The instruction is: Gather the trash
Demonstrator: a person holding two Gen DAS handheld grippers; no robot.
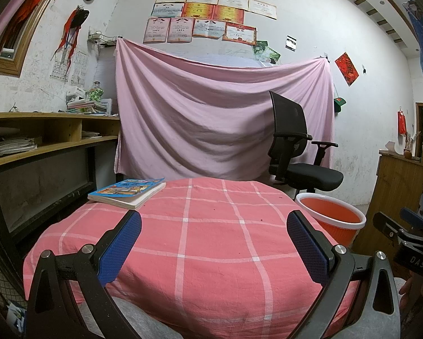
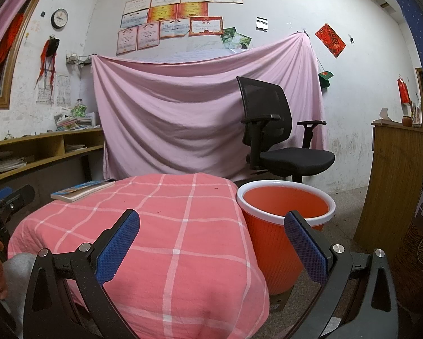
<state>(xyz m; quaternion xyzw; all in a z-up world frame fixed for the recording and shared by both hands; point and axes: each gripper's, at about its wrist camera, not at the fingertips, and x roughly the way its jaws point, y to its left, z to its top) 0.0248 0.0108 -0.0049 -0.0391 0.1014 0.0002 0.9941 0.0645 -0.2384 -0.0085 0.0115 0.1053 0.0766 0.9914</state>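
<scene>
An orange bin with a white rim (image 2: 284, 214) stands on the floor right of the table; it also shows in the left wrist view (image 1: 334, 217). The table is covered by a pink checked cloth (image 1: 211, 240) (image 2: 160, 240). No trash shows on the cloth, only a few tiny dark specks. My left gripper (image 1: 214, 243) is open and empty above the near part of the cloth. My right gripper (image 2: 211, 243) is open and empty, between the table's right edge and the bin. The bin's inside looks empty from here.
A blue picture book (image 1: 128, 190) lies at the table's far left corner, also in the right wrist view (image 2: 81, 190). A black office chair (image 2: 279, 141) stands behind the bin. A wooden desk with shelves (image 1: 50, 138) is at the left, a wooden cabinet (image 2: 392, 186) at the right.
</scene>
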